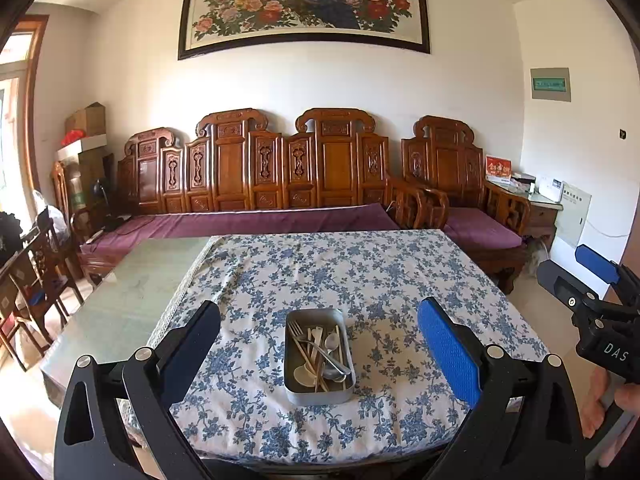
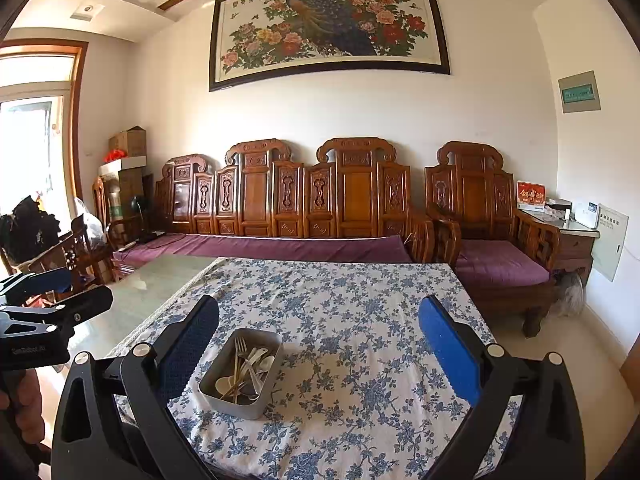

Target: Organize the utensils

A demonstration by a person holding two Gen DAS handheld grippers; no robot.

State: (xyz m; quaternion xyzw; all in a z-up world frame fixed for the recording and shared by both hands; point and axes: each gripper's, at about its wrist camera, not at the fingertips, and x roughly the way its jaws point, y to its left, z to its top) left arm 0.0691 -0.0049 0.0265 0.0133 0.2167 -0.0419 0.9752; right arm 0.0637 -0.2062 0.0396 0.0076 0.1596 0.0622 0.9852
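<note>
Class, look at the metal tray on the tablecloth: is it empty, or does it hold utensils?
Holding utensils: the metal tray contains a fork, spoons and chopsticks jumbled together.

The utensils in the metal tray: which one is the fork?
The fork lies at the left side of the metal tray, its tines toward the tray's far end. It alone has prongs; the others are spoons and plain chopsticks.

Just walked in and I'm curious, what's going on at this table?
A person holds a gripper in each hand above a table with a floral cloth. The left gripper and right gripper are both open and hold nothing. A metal tray on the cloth holds a fork, spoons and chopsticks, all jumbled together. Nothing is being touched.
</note>
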